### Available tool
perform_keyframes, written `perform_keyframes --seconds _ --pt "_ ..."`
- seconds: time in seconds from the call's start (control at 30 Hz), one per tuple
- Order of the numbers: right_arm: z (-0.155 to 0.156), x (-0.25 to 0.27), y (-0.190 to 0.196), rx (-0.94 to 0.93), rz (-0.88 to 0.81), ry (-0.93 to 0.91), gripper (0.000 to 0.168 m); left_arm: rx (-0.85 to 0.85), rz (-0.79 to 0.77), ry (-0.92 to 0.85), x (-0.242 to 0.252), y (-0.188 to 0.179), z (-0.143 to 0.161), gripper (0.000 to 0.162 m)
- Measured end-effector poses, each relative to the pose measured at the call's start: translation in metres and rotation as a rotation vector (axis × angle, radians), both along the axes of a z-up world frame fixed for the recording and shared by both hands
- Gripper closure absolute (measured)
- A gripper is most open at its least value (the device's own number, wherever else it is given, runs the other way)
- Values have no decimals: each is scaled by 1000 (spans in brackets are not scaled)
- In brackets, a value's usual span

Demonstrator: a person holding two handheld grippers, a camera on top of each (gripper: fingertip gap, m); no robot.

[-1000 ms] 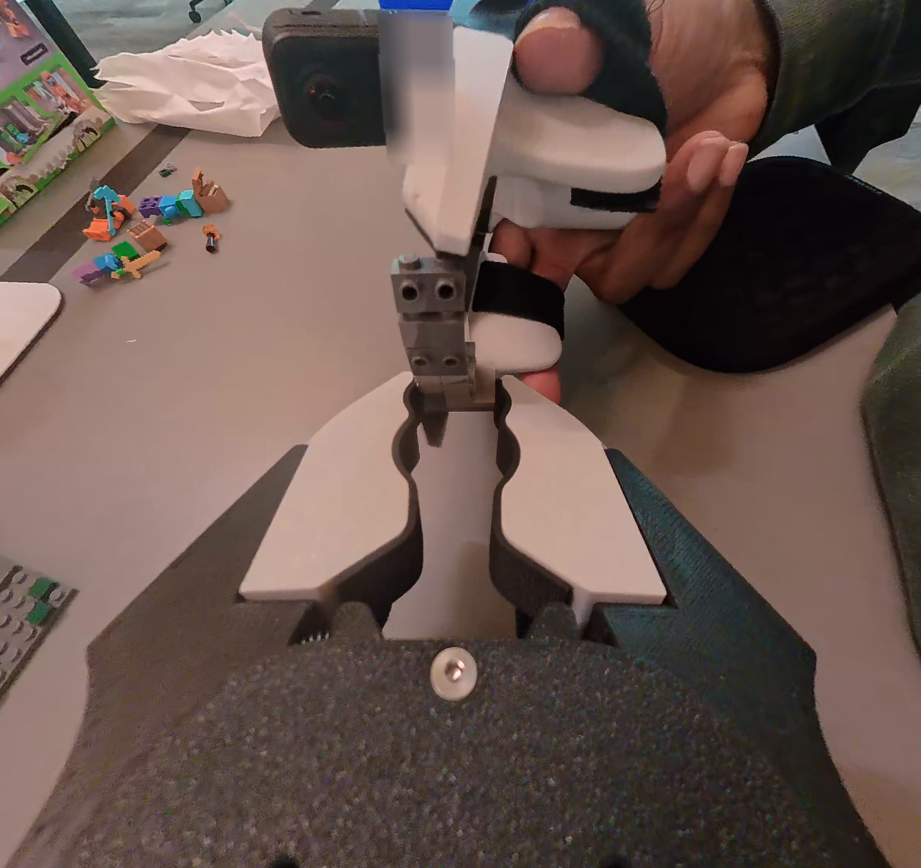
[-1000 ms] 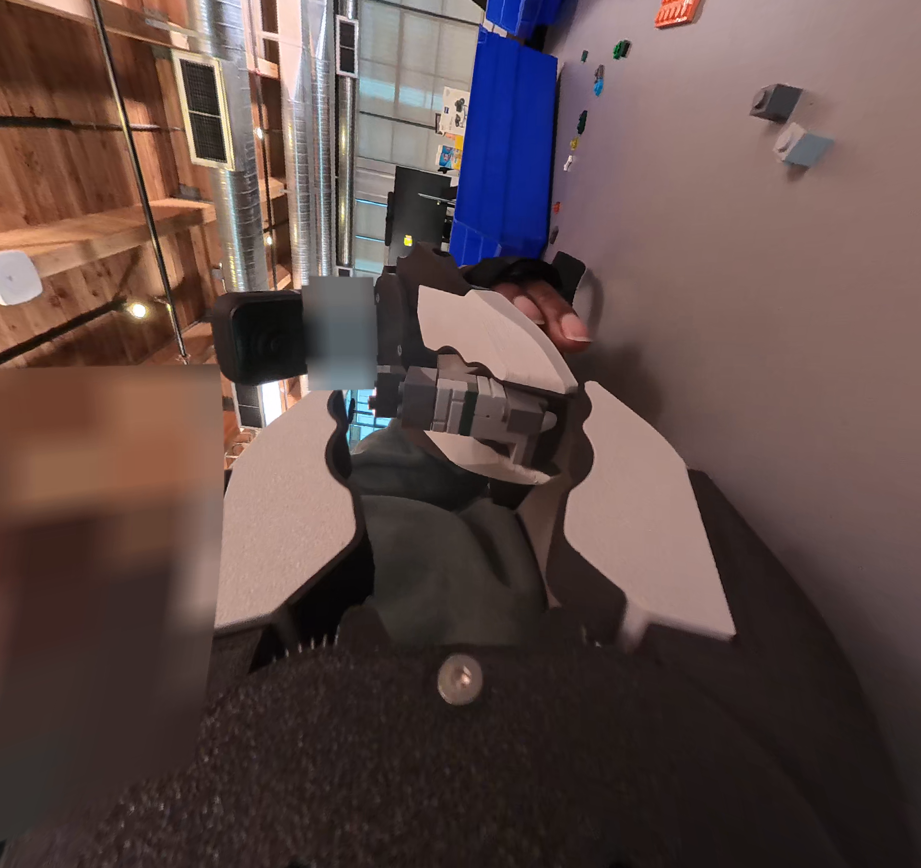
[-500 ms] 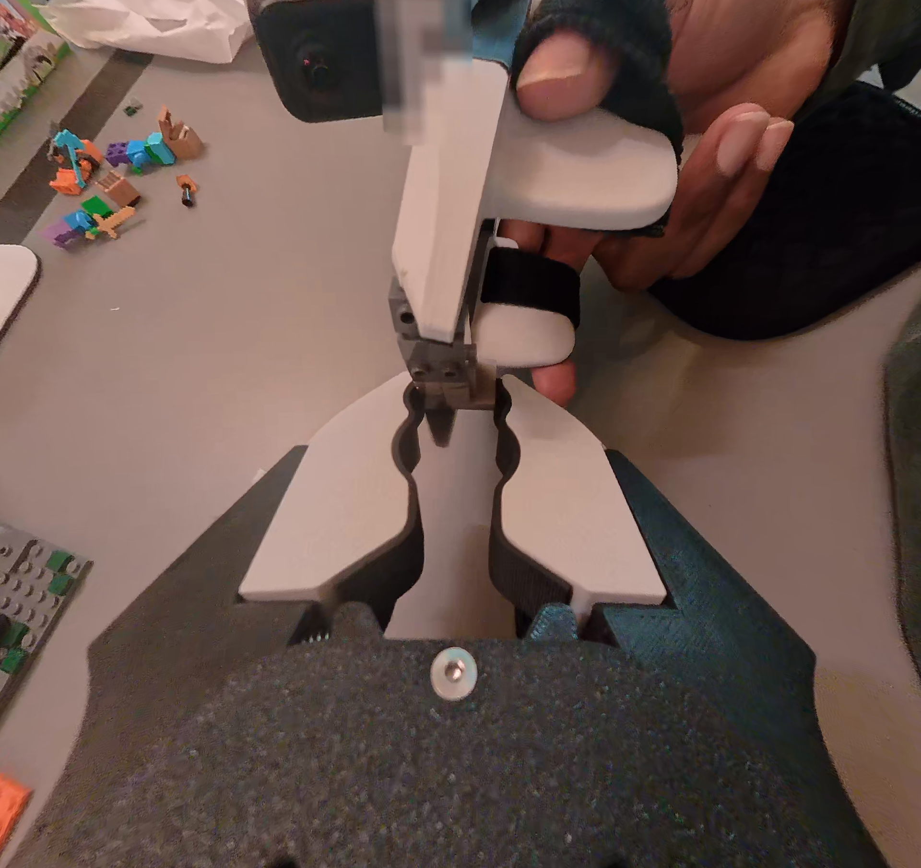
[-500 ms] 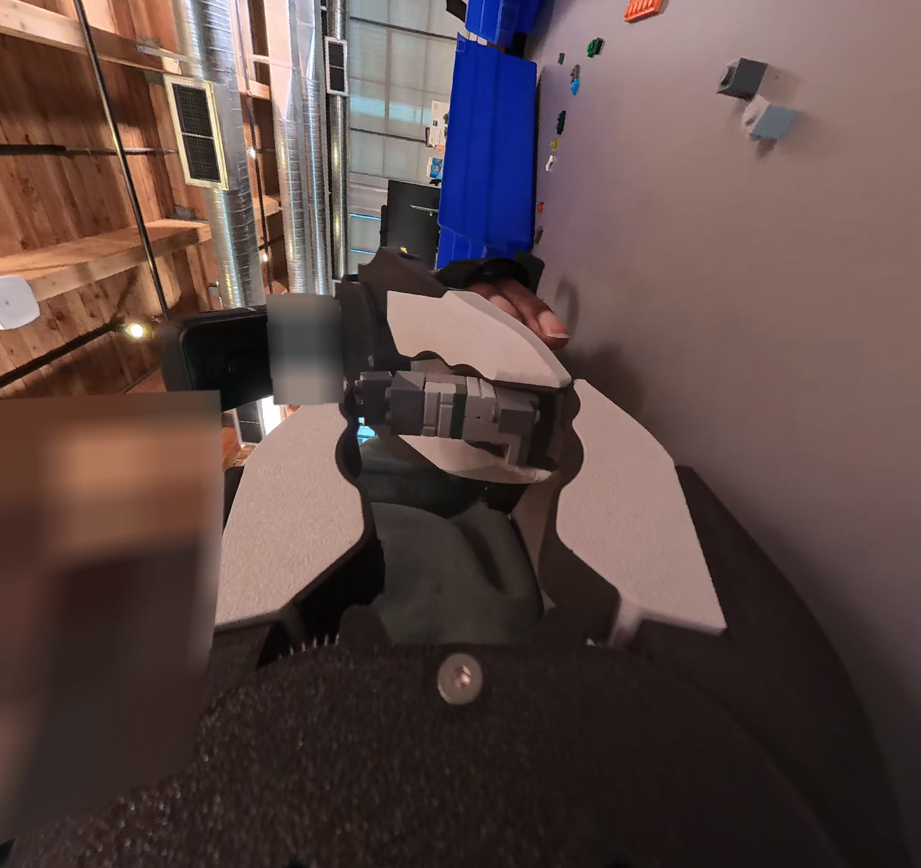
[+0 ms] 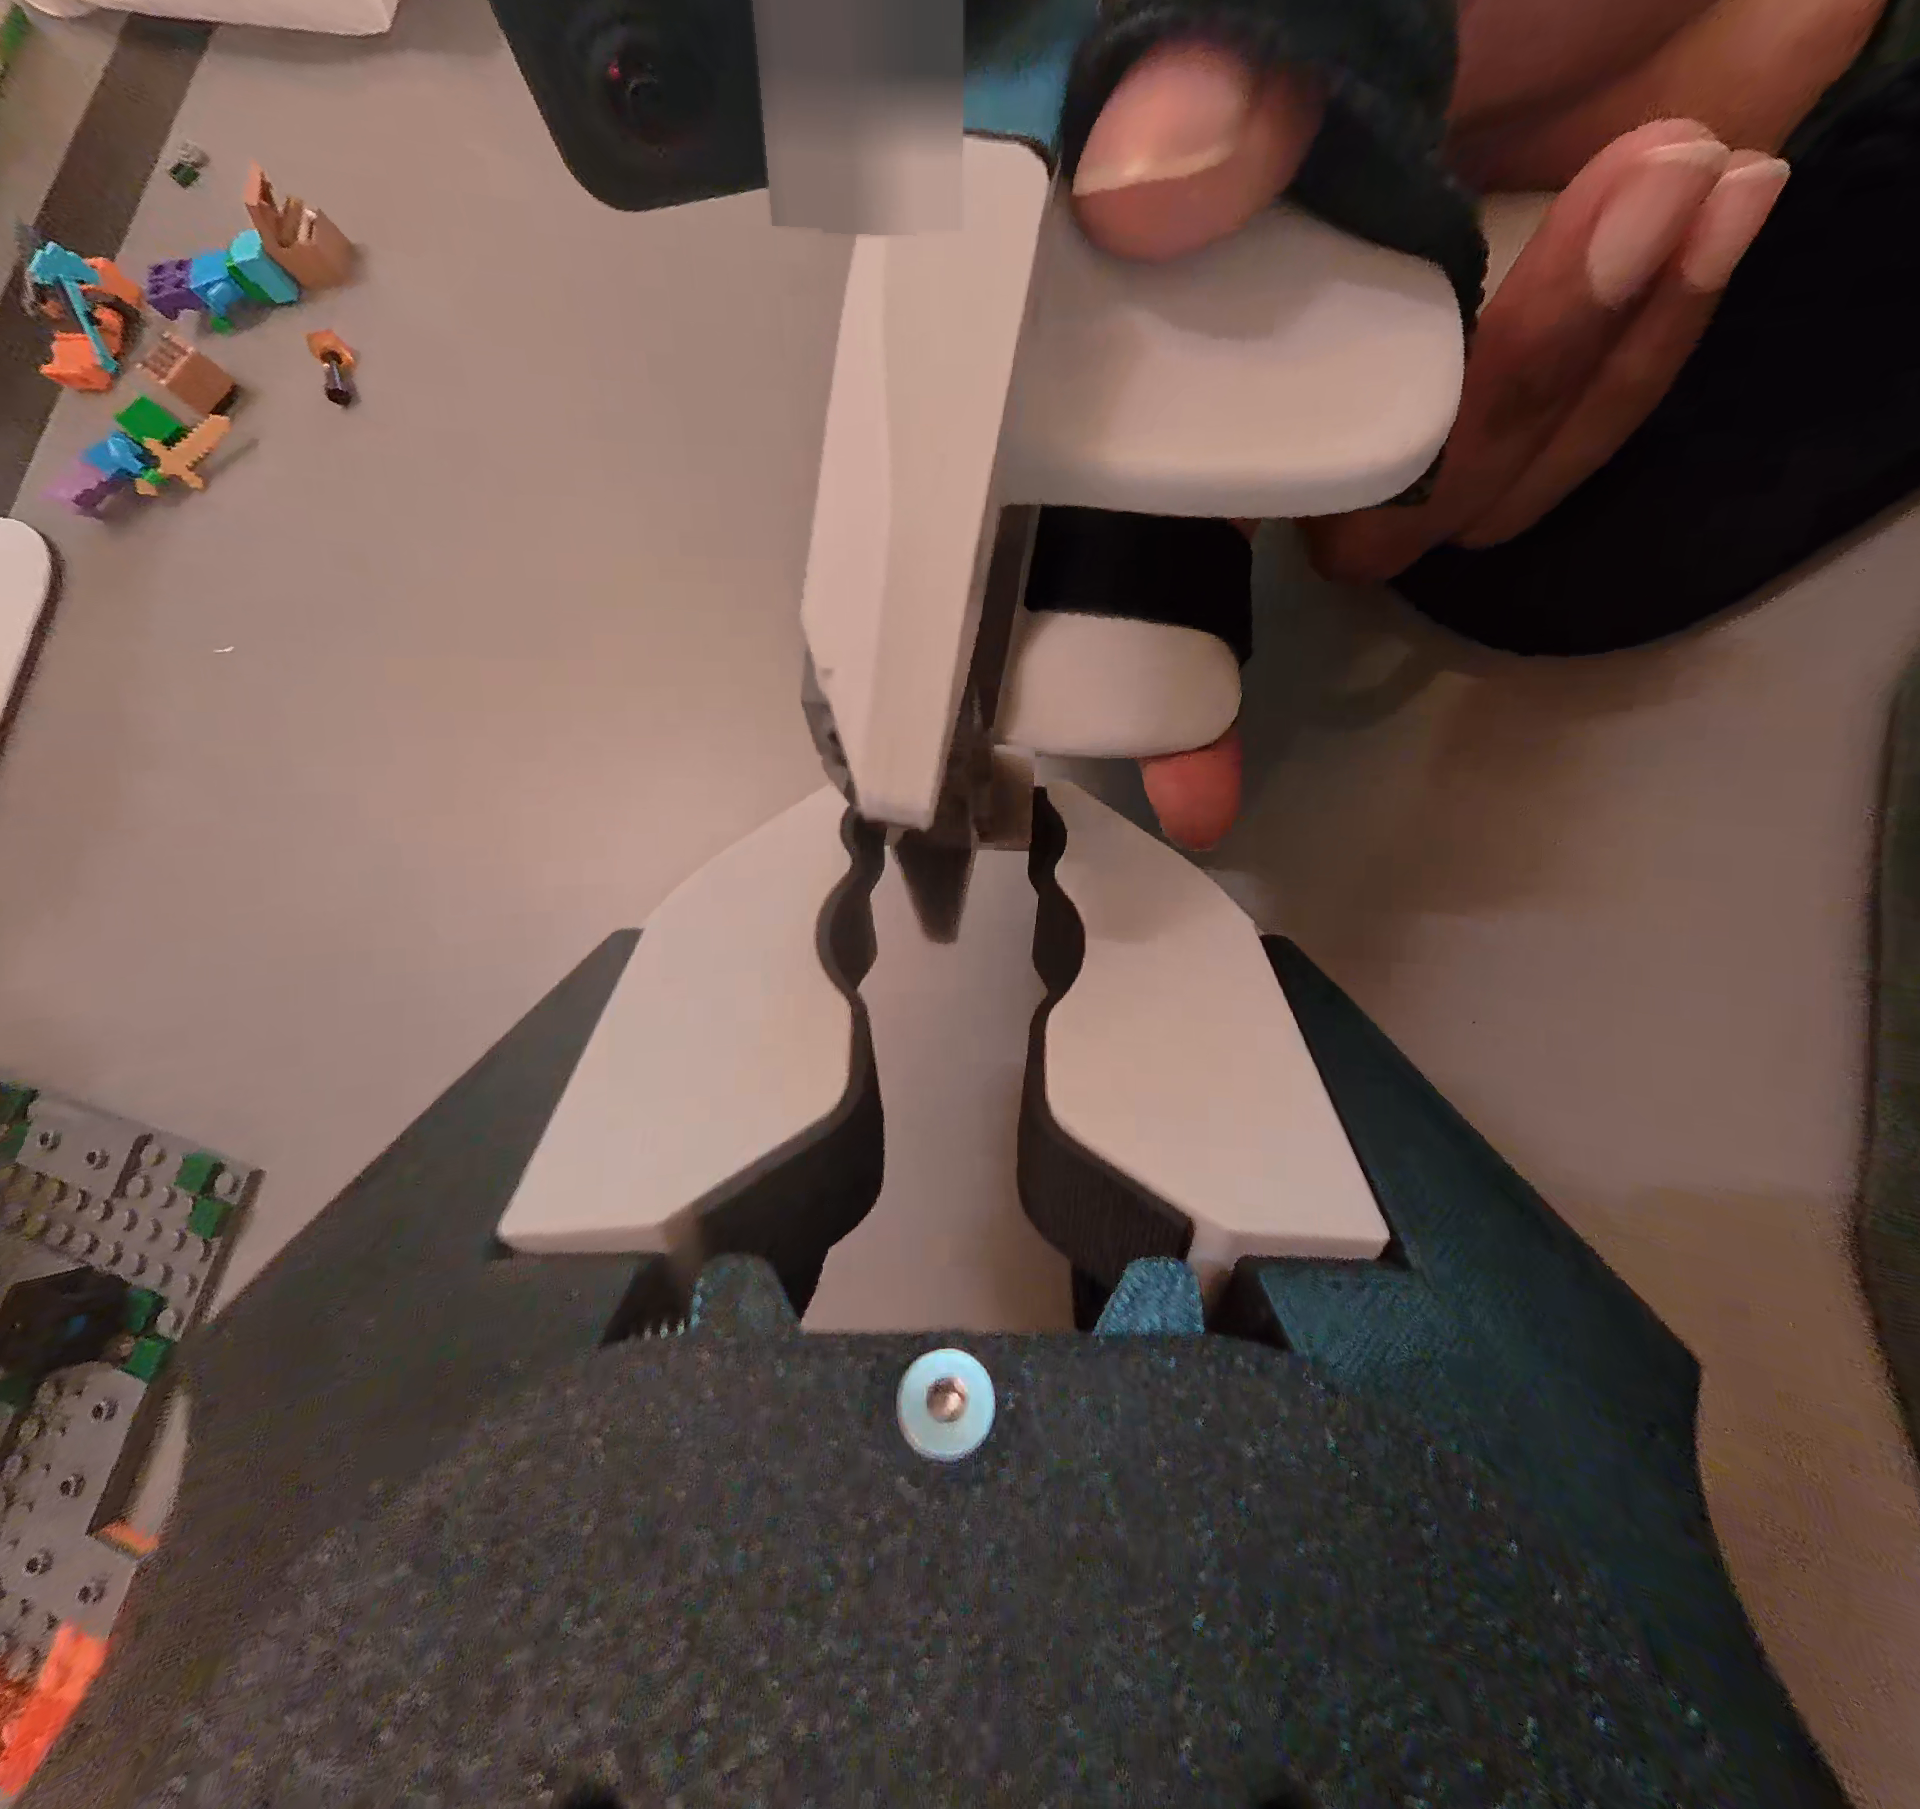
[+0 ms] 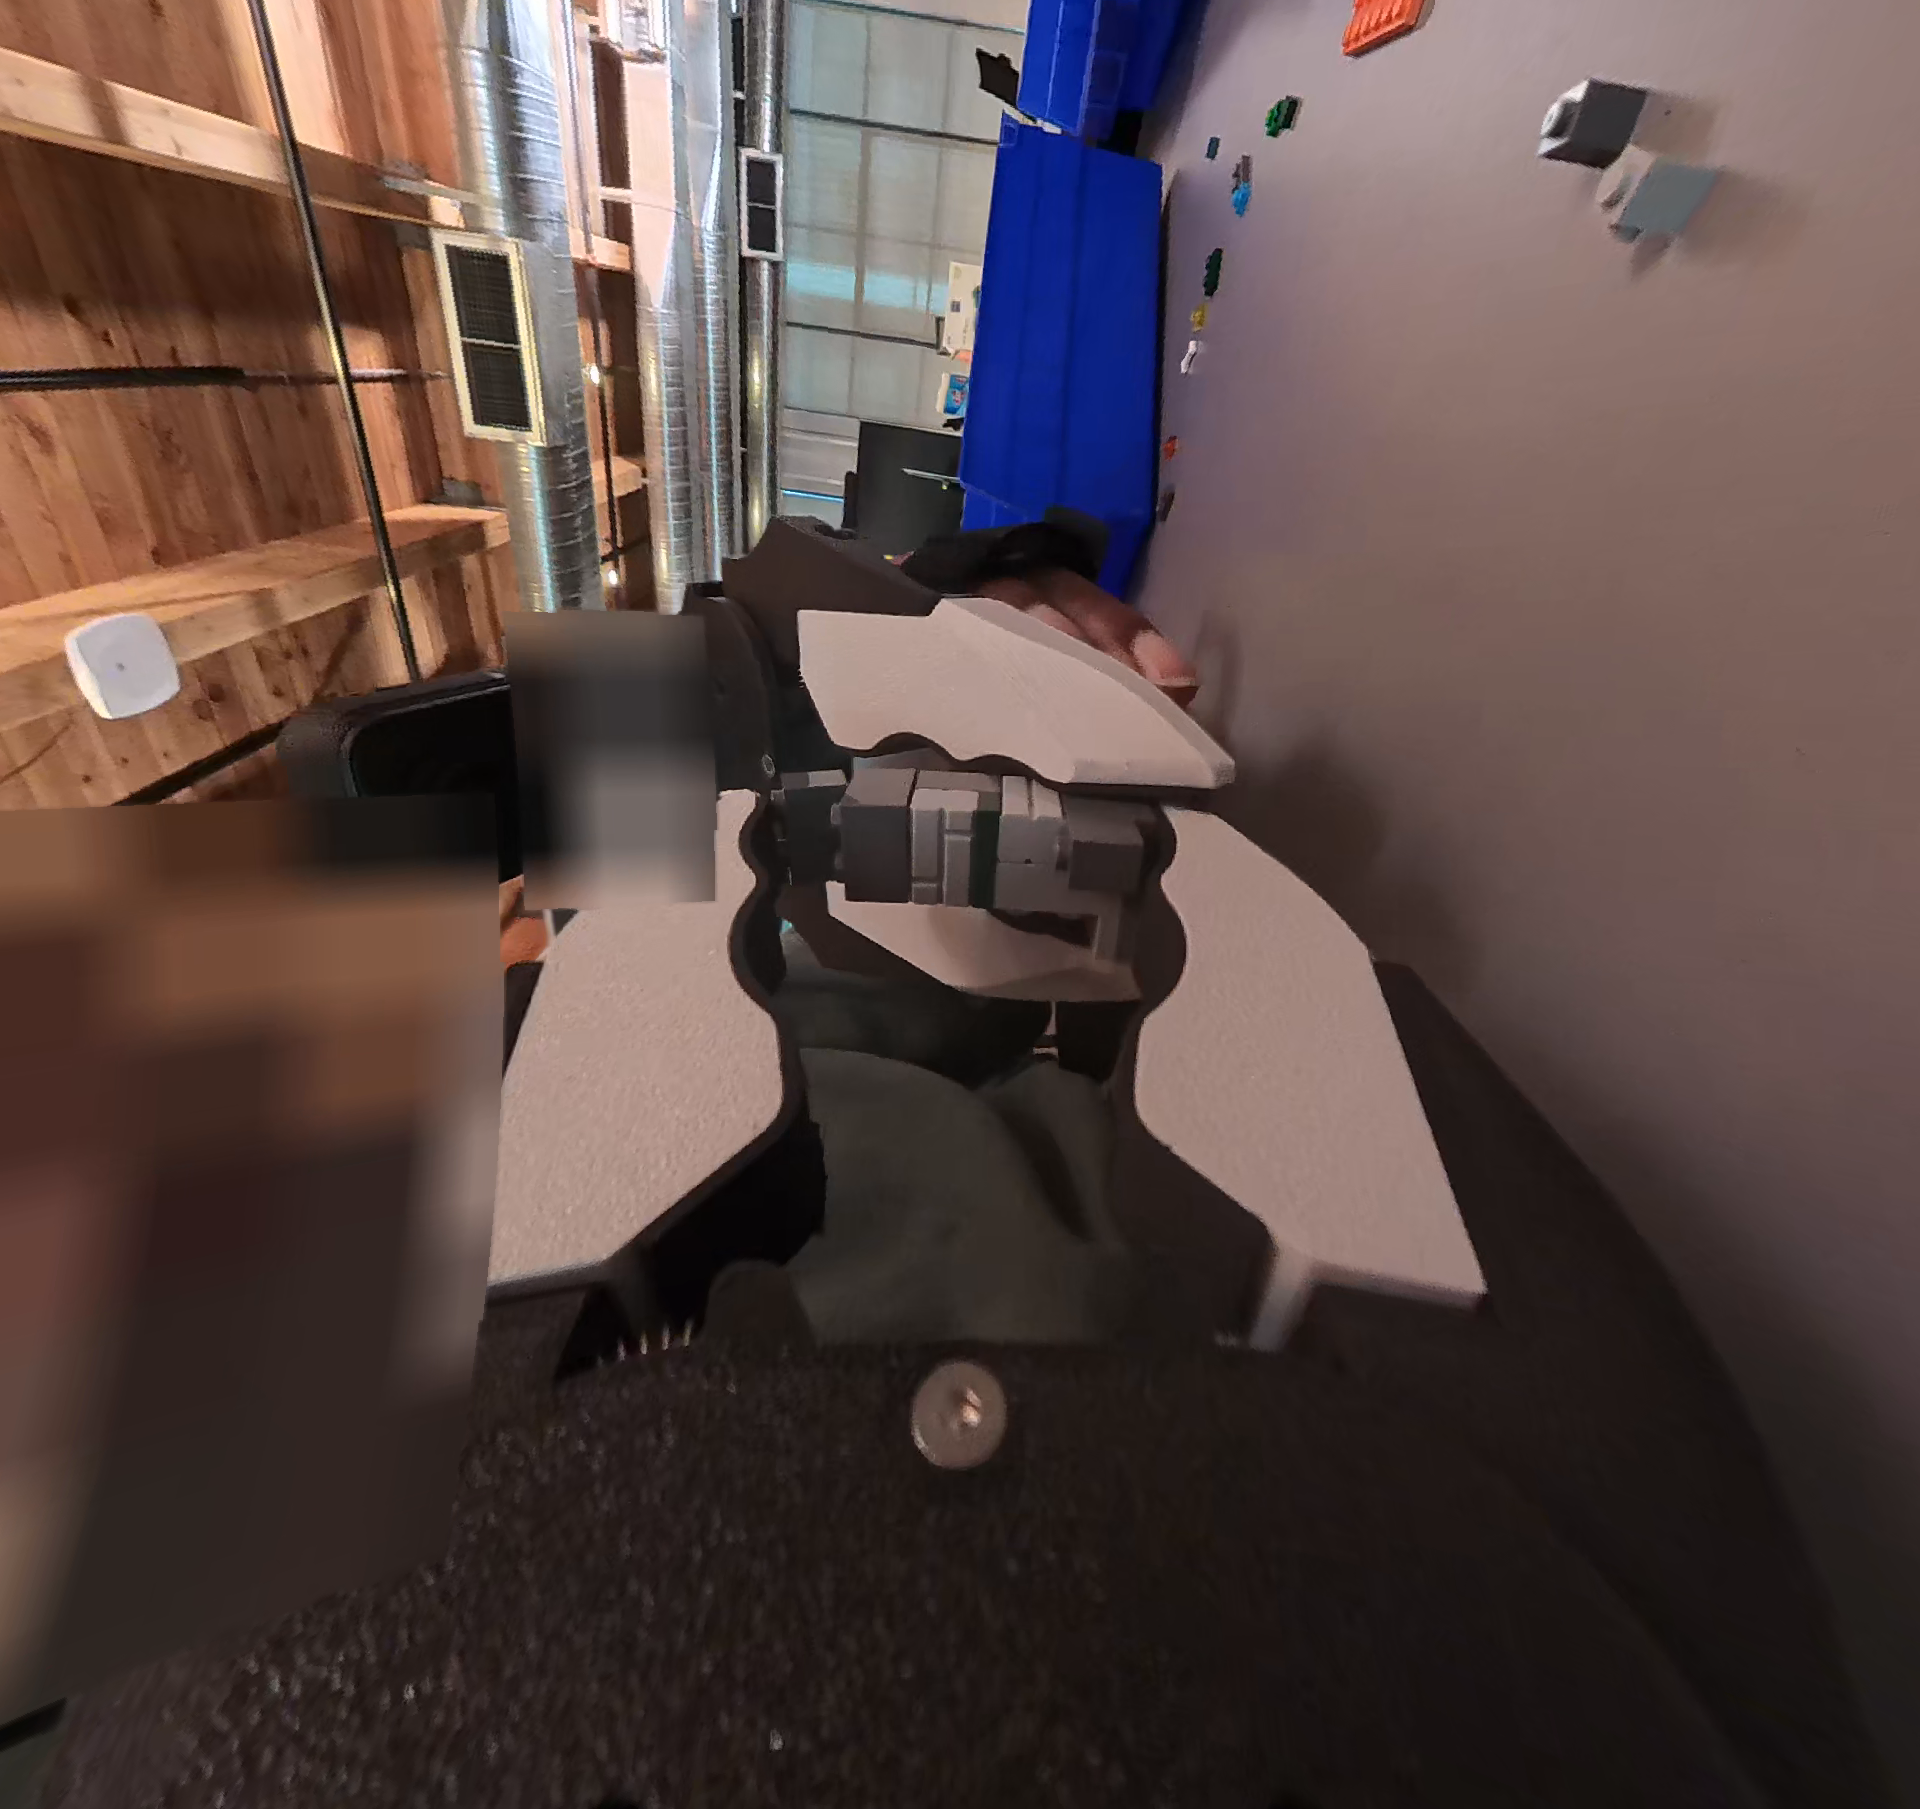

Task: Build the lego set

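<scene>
A flat grey studded plate with green bits [image 5: 94,1229] is lying at the far left of the grey surface [image 5: 520,668], and a small pile of bright bricks [image 5: 177,346] is sitting farther back. In the middle, the left hand-held gripper [image 5: 945,824] is pinching the low end of the short stack of grey lego bricks [image 6: 883,850], up off the surface. The right hand-held gripper [image 6: 961,855] is squeezing that same stack from end to end, its two tips touching both ends. To the right, a person's hand [image 5: 1558,305] is gripping the right tool.
</scene>
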State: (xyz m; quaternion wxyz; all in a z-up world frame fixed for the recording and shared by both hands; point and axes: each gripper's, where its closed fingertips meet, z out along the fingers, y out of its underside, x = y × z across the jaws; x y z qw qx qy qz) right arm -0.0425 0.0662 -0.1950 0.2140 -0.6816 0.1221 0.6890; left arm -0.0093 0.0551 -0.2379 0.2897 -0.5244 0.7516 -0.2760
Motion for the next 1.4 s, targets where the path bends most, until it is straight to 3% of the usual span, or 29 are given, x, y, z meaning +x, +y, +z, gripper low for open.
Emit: perform_keyframes --seconds 0.73,0.93,1.1,1.23,1.4 --pt "-7 0 -7 4 -31 12 104 20 -12 87 0 -7 -8 135" --pt "3 1 -10 22 -31 63 107 -25 -46 -15 3 -11 2 135" --pt "10 2 -13 33 -27 93 103 -89 -55 -193 2 -11 28 128" --pt "9 0 -15 39 -15 108 103 -91 -71 -297 3 -16 45 144" --pt "8 -1 -17 39 -8 108 102 -99 -51 -244 3 -17 42 145"
